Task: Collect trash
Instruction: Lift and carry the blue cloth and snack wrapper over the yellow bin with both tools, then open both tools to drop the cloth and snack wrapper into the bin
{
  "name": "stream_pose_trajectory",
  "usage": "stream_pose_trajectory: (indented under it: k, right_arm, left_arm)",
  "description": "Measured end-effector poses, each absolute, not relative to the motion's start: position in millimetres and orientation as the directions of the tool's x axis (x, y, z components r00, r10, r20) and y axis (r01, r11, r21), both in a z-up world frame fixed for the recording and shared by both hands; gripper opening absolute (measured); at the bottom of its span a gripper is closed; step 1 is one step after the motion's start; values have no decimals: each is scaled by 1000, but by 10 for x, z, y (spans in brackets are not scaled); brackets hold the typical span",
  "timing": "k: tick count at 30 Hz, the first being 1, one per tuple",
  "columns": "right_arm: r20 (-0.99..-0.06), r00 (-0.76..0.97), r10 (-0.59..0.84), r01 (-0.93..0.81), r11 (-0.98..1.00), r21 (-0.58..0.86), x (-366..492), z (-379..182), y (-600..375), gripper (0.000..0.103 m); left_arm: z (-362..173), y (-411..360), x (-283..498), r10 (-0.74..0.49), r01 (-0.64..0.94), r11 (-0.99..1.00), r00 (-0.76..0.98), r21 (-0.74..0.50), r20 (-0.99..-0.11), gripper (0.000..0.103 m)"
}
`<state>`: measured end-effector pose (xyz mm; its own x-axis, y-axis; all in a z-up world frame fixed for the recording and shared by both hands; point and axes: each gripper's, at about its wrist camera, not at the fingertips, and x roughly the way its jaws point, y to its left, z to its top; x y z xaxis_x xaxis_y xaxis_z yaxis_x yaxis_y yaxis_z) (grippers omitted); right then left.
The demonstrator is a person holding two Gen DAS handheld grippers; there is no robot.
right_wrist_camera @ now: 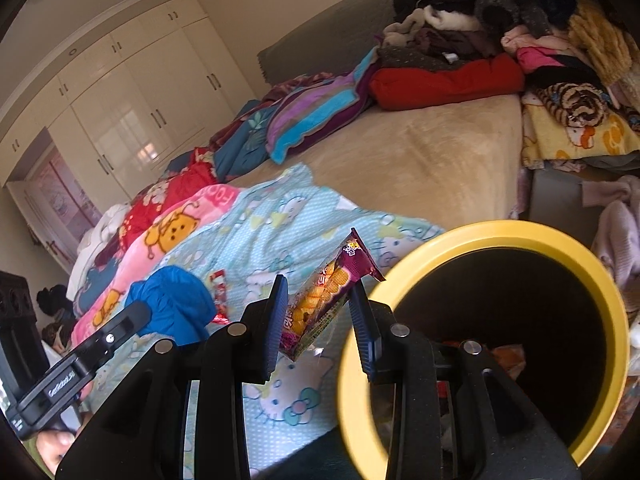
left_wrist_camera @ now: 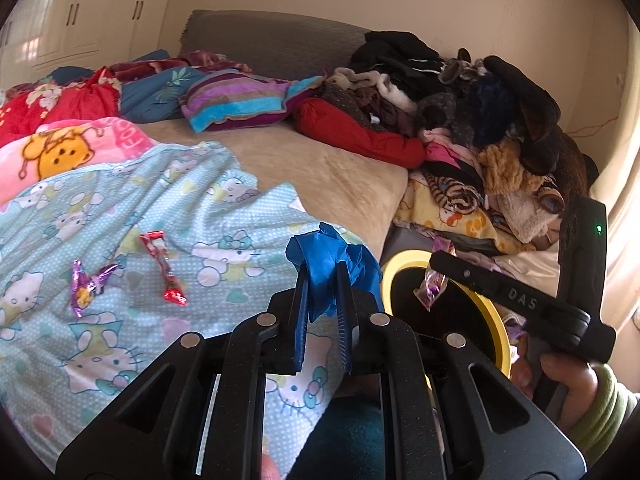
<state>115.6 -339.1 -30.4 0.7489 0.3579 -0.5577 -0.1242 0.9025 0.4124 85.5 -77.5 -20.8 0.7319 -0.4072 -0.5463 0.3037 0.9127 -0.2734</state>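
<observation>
- Left wrist view: the left gripper has its jaws drawn narrow onto a crumpled blue glove, which bunches out above and to both sides of the fingertips, over the near edge of the Hello Kitty blanket.
- On that blanket, well to the left of the gripper, lies a red candy wrapper; its long axis runs from upper left to lower right, with twisted ends.
- Just left of it lies a purple candy wrapper, crumpled, its ends spread toward upper right and lower left.
- At right, the right gripper reaches in from the lower right, with a purple snack wrapper hanging from its tip over the dark mouth of the yellow-rimmed trash bin.
- A heap of clothes is piled on the far right of the bed.
- Right wrist view: the right gripper holds the purple snack wrapper between moderately spread jaws; the packet's long axis tilts from lower left up to upper right, its crimped top end pointing toward the bin.
- The yellow-rimmed trash bin stands just right of the fingers, beside the bed, with some litter dimly visible inside.
- At lower left, the left gripper carries the blue glove above the Hello Kitty blanket; part of the red candy wrapper shows just beyond it.
</observation>
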Motion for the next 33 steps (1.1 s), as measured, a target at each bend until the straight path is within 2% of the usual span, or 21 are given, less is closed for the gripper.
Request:
stream_pose_trajectory:
  k: [19, 33]
  right_arm:
    - [-587, 771, 245, 3, 921, 389, 1168, -375, -3990, 30]
    - [-629, 755, 185, 96, 918, 384, 1179, -510, -4420, 30]
  left_arm:
    - [-192, -1346, 808, -487, 421, 871, 684, -251, -544, 8]
    - [-328, -1786, 830, -521, 495, 841, 630, -218, -576, 8]
